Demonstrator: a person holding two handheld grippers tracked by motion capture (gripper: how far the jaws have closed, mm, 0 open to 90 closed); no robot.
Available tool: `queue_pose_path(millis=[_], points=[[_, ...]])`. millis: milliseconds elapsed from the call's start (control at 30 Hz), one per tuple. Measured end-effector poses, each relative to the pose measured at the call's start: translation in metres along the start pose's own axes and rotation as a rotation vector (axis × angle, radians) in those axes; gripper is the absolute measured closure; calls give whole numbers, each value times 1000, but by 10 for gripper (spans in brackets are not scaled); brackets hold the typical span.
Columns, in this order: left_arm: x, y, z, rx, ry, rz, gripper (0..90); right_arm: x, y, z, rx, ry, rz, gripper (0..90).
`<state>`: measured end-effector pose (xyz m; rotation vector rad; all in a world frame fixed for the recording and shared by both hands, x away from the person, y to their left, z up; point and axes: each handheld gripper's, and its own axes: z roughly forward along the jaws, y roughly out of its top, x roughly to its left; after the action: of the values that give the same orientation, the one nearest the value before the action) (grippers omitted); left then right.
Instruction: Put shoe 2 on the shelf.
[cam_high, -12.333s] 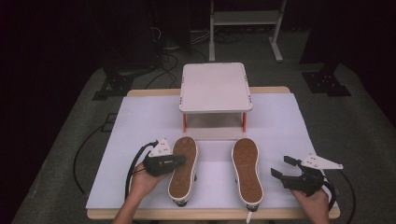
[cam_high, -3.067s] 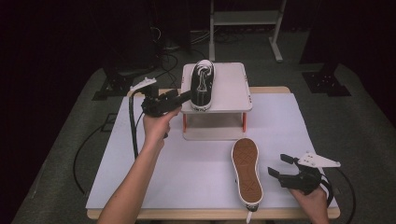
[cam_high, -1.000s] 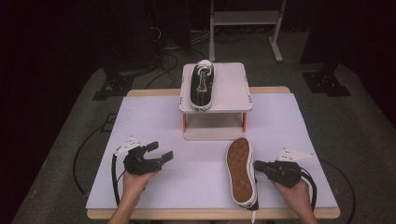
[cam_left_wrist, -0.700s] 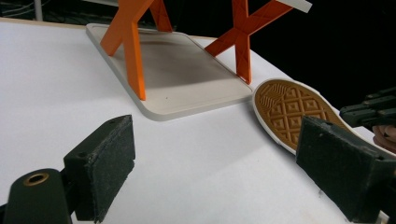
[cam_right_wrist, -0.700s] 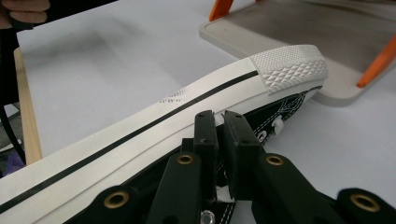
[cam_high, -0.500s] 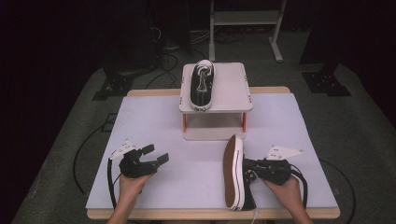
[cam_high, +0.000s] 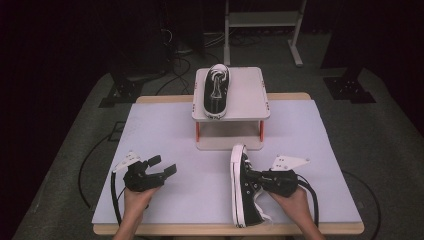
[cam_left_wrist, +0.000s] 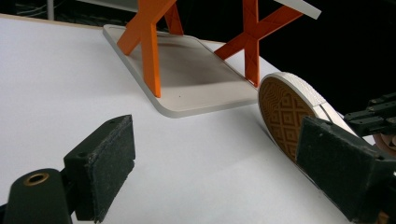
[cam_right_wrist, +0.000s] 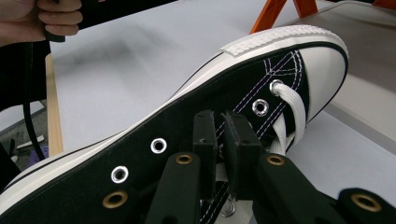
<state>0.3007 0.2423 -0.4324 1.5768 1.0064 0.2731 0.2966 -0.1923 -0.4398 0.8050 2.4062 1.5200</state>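
A black sneaker with white sole and laces (cam_high: 244, 187) lies tipped on its side at the table's front right, its sole facing left. My right gripper (cam_high: 260, 179) is shut on the shoe's upper by the lace eyelets (cam_right_wrist: 219, 135). The shoe's tan sole (cam_left_wrist: 280, 109) appears in the left gripper view. A second black sneaker (cam_high: 216, 90) stands upright on the left half of the small white stand (cam_high: 245, 95). My left gripper (cam_high: 162, 166) sits low at the front left, open with nothing between its pads (cam_left_wrist: 109, 163).
The stand has orange legs (cam_left_wrist: 152, 51) and a flat base plate (cam_high: 229, 143) on the white table cover (cam_high: 165, 135). The right half of the stand's top is bare. Cables trail off the table's left edge onto the dark floor.
My right gripper has rolled the near shoe from sole-up onto its side and nudged it slightly left. The left gripper has stayed nearly still.
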Motion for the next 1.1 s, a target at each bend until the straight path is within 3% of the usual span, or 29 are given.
queue_pose_path(millis=[467,733,900,1100], points=[[0,0,0,2,3,3,116,5,8,10,-11,33,7,800],[2,-1,-2,-1,8,-4,116,11,15,20,-33,63,24,743],[2,-1,-2,-2,7,0,116,10,15,21,-60,69,103,624],[2,0,-1,-3,7,-3,117,8,14,21,-89,89,184,543]])
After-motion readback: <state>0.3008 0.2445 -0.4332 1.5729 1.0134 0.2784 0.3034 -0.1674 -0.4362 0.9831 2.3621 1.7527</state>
